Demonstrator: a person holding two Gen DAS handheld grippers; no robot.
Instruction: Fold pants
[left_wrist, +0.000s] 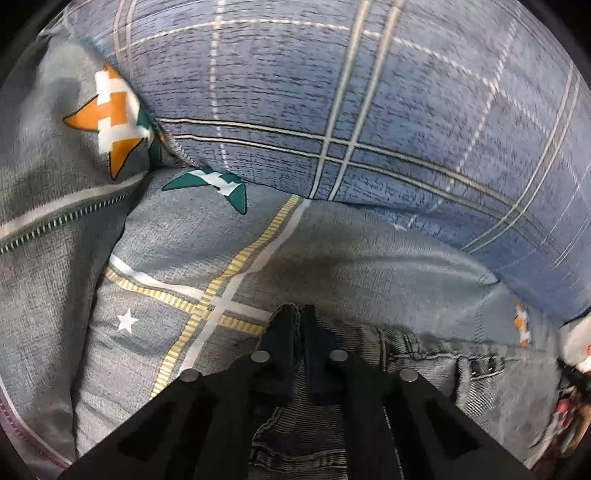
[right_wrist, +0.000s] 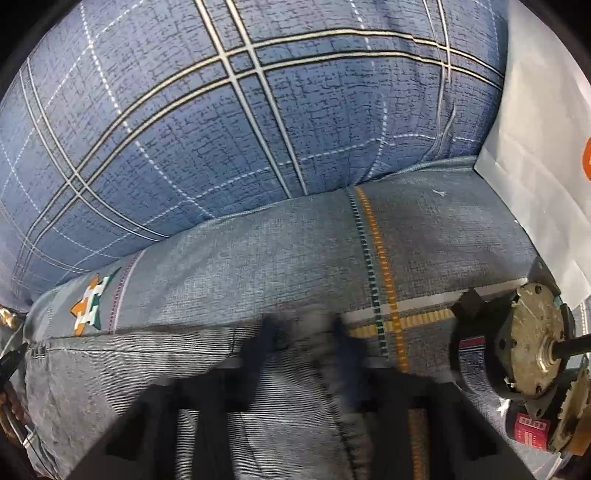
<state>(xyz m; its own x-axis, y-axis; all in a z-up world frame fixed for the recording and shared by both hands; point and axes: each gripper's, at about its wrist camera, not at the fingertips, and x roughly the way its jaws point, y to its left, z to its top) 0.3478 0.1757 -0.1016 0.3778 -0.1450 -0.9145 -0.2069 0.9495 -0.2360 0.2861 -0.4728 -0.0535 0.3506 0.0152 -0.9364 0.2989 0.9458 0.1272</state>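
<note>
Patterned bedsheet, both claws pinching pants

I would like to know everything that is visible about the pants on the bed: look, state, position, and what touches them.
The pants are grey-blue denim jeans with a washed, faded look, darker seams and double stitching. Two small metal rivets show near a pocket or waistband edge. They lie spread on the grey patterned bedsheet, below the blue plaid pillow. The left gripper is shut on a fabric edge. The right gripper is shut on a bunched fold at another edge.
</note>
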